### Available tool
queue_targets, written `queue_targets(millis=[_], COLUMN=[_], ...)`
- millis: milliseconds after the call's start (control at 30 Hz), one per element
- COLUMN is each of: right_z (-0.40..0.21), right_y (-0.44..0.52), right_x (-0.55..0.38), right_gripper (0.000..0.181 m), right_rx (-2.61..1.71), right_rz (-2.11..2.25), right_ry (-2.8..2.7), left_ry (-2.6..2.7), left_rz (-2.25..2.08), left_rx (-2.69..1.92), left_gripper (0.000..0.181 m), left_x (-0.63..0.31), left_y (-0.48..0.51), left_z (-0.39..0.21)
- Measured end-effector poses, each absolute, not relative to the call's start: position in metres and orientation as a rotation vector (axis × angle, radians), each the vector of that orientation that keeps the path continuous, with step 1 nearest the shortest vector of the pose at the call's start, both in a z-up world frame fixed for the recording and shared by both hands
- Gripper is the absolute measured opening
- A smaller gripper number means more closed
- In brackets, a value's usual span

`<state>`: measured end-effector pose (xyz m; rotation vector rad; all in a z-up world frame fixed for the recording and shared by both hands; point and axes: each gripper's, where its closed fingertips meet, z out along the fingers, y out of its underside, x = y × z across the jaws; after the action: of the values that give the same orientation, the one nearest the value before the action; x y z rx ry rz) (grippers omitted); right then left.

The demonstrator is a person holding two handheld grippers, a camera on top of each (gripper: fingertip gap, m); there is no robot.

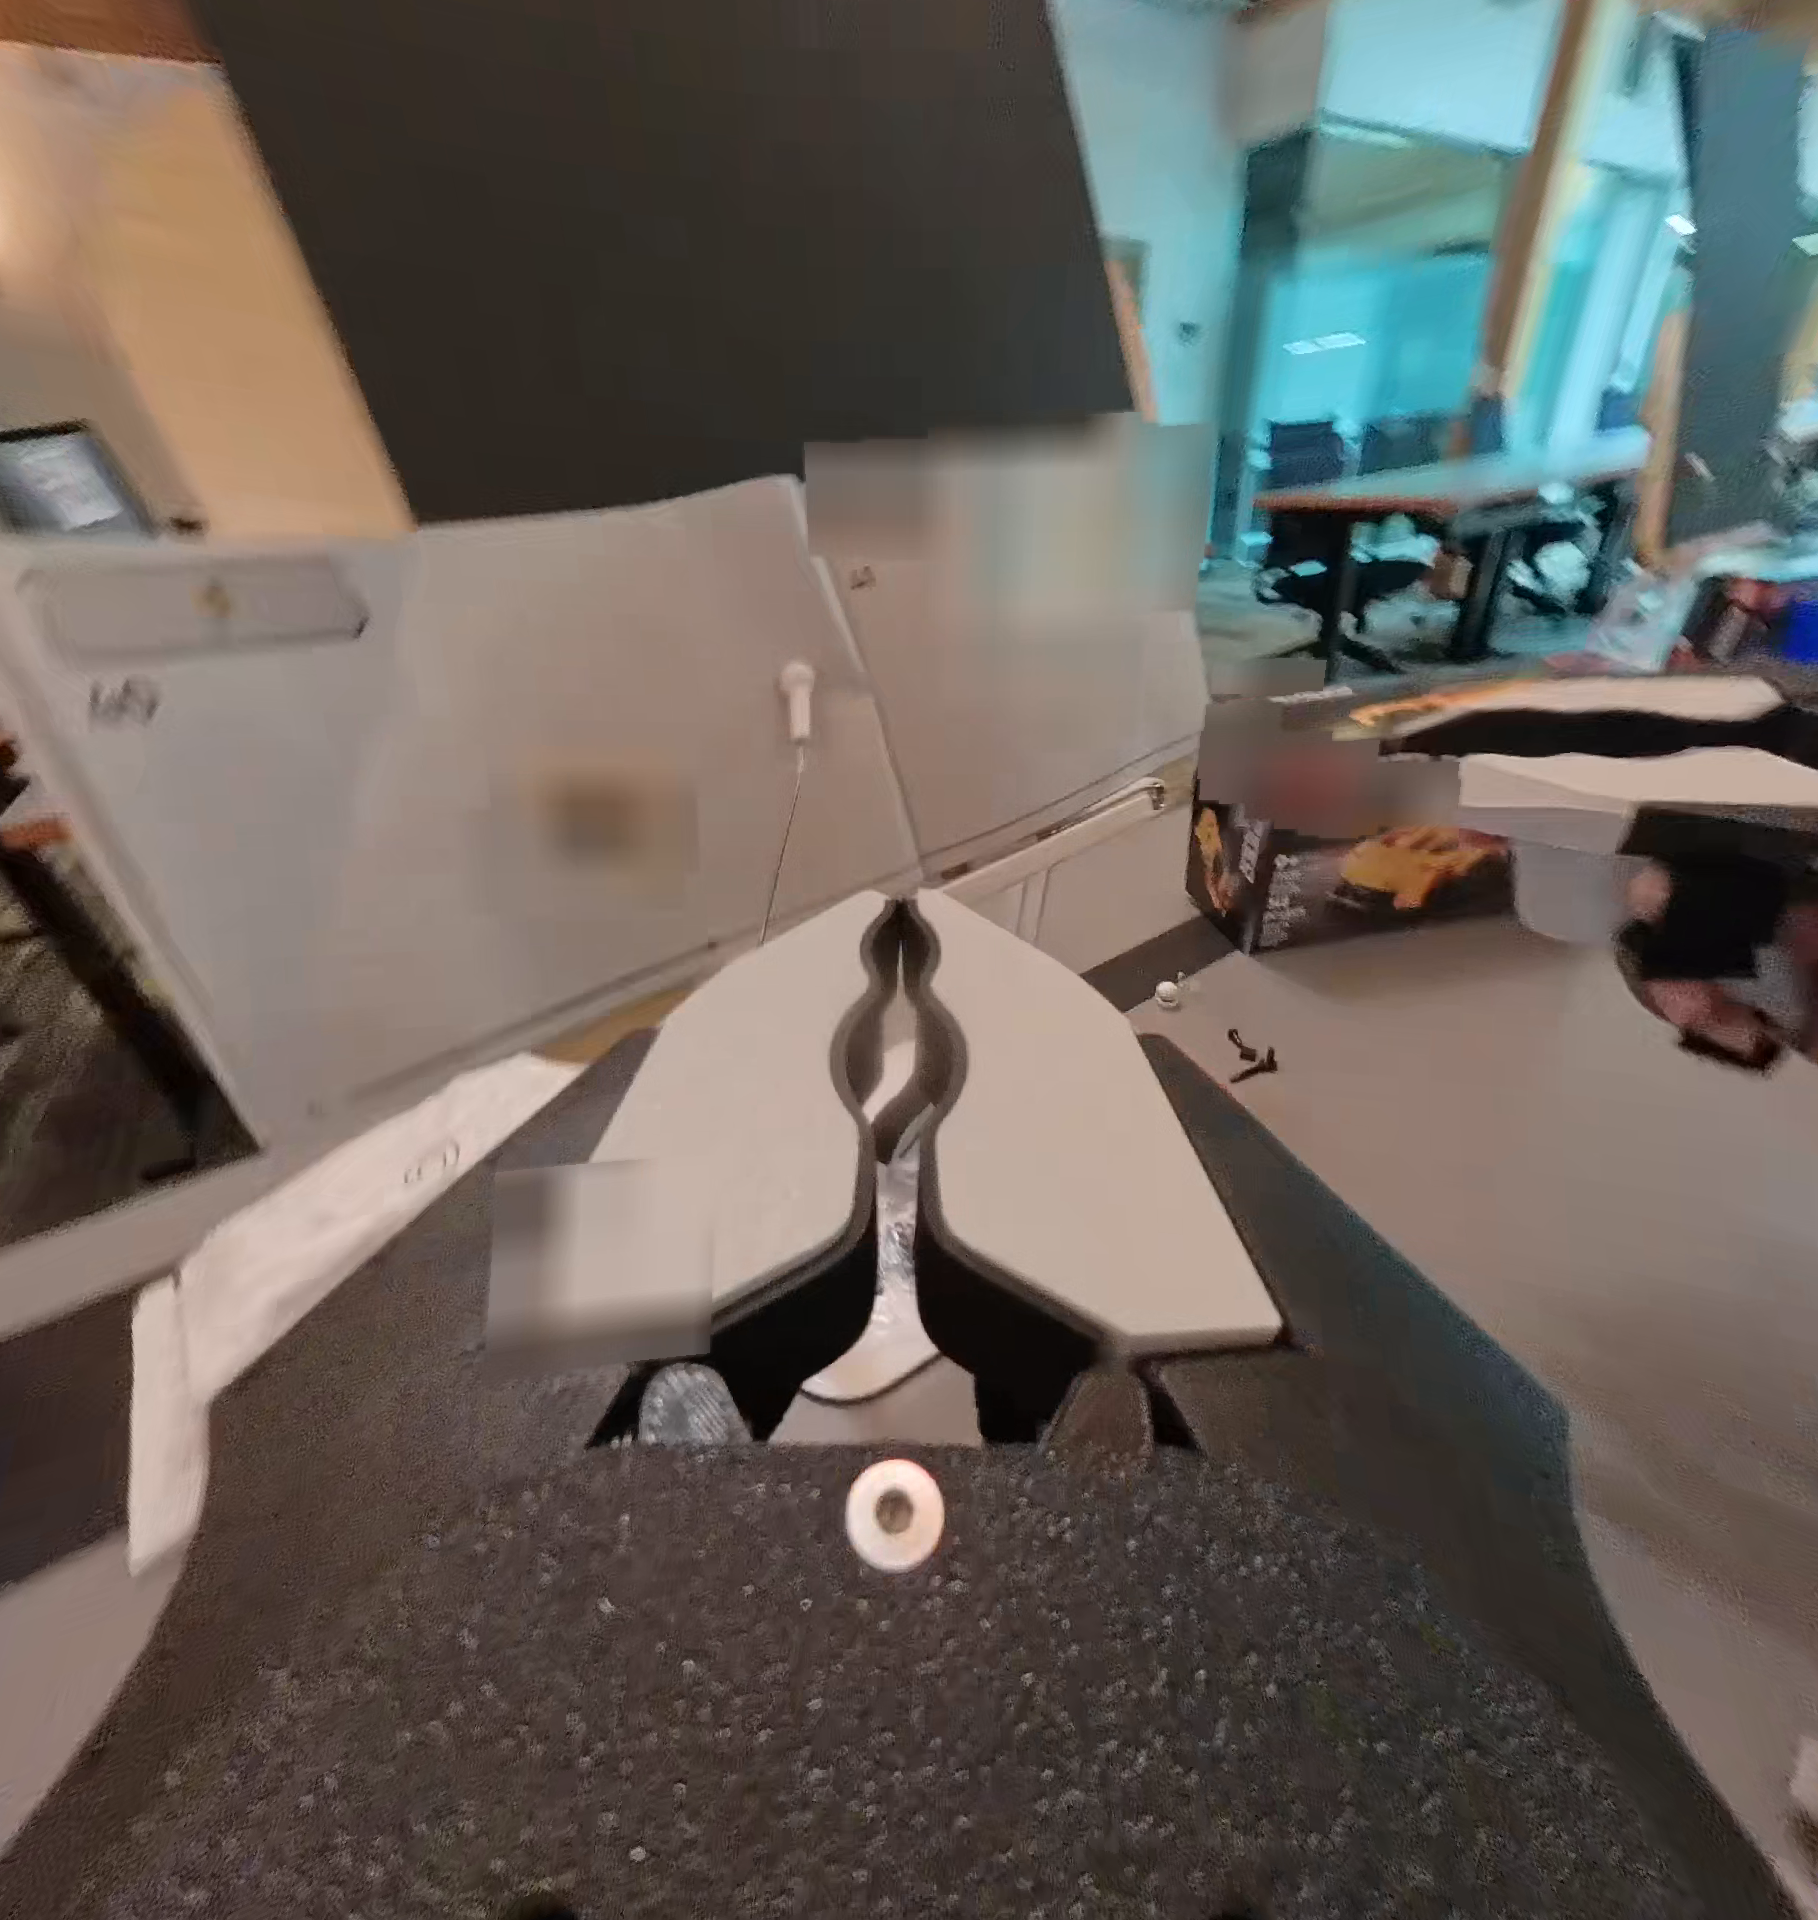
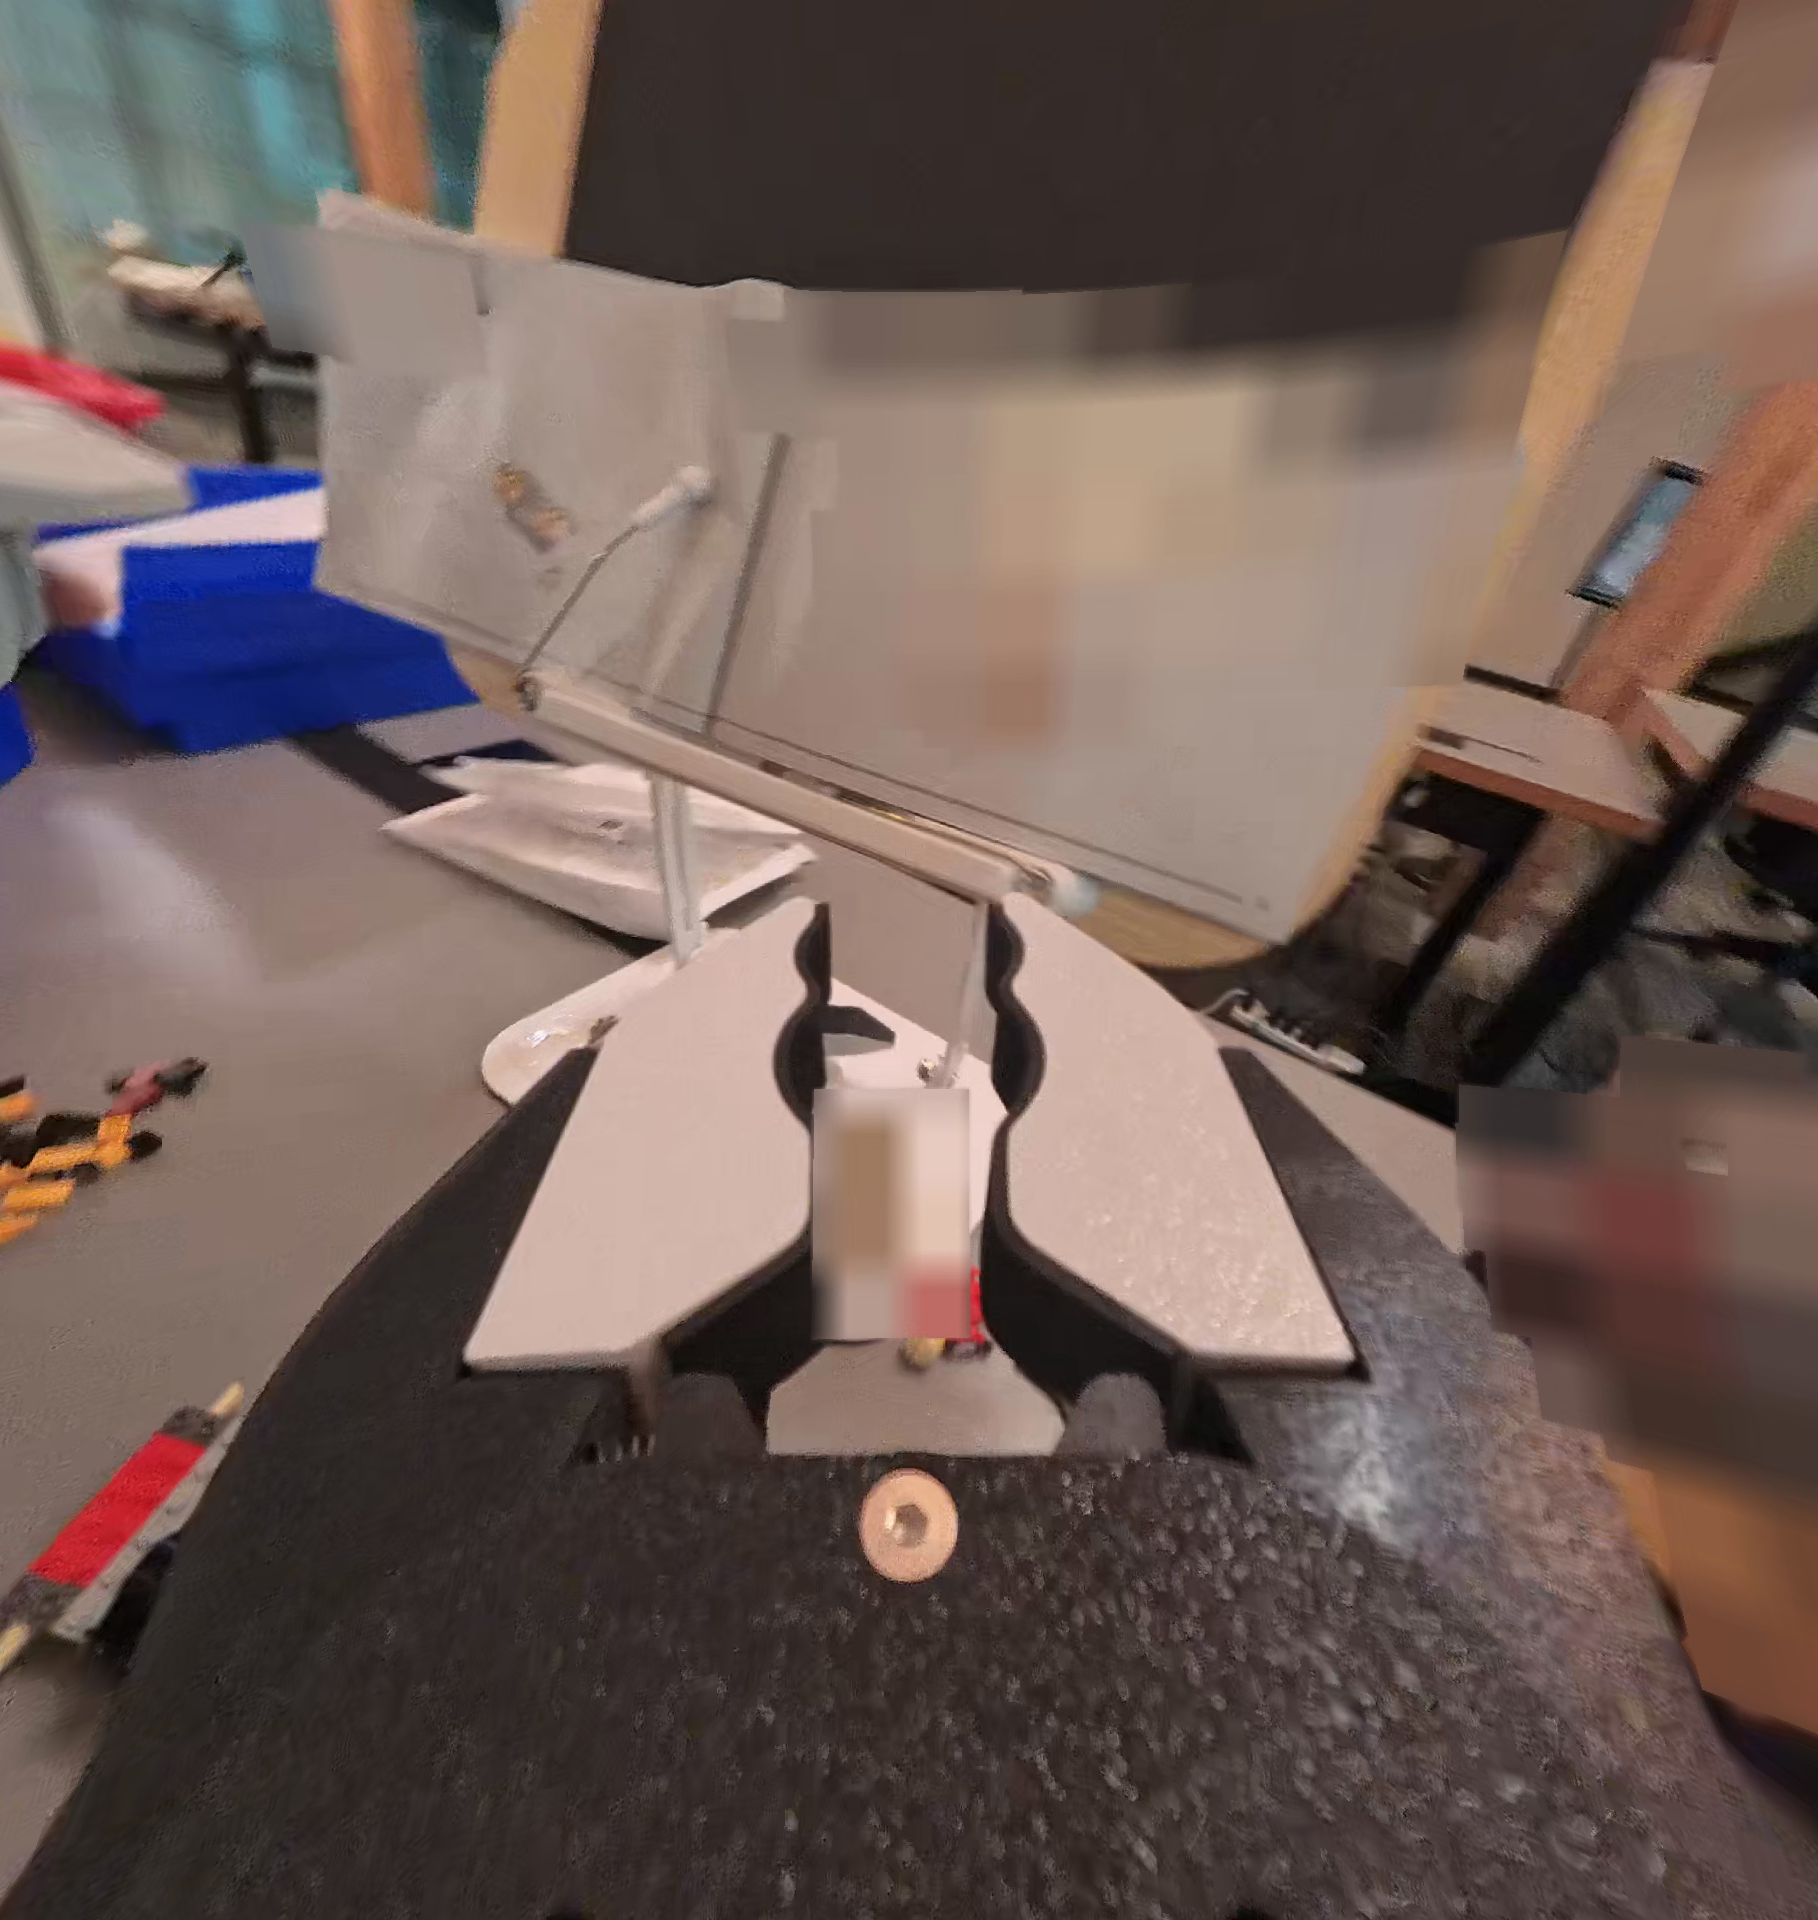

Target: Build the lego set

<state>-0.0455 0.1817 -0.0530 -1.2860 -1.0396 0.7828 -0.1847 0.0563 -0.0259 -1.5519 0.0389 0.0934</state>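
Left wrist view
Left gripper [image 1: 900,914]: jaws pressed together, holding nothing.
Box [image 1: 1341,873]: far right on the table [image 1: 1404,1195].
Right gripper [image 1: 1424,743]: beside the box.

Right wrist view
Right gripper [image 2: 910,920]: jaws spread apart, holding nothing.
Lego pieces [image 2: 58,1143]: loose, left on the table.
Red lego part [image 2: 105,1527]: near left.

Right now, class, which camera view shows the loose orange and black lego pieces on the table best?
The right wrist view: the orange and black lego pieces lie on the grey table, left of the right gripper. The left wrist view shows none of them.
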Motion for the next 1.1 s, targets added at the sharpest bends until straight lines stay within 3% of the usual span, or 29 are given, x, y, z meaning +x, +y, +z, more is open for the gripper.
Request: queue_targets(millis=[133,267,467,1100], right_z=[-0.047,-0.031,-0.057,-0.101], right_y=[0.174,0.143,0.100,0.097], right_x=[-0.012,0.007,0.034,0.045], right_gripper=[0.000,0.000,0.000,0.000], right_rx=[-1.315,-1.295,-1.335,-1.384], right_rz=[0.790,0.820,0.726,0.695], right_ry=[-0.851,-0.822,-0.851,-0.876], left_ry=[-0.127,-0.153,-0.177,-0.213], left_rz=[0.111,0.113,0.157,0.097], left_rx=[-1.522,-1.534,-1.574,-1.608], left_gripper=[0.000,0.000,0.000,0.000], left_x=[-0.174,-0.148,-0.122,-0.115], left_y=[0.041,0.025,-0.013,-0.035], left_z=[-0.040,-0.049,-0.082,-0.111])
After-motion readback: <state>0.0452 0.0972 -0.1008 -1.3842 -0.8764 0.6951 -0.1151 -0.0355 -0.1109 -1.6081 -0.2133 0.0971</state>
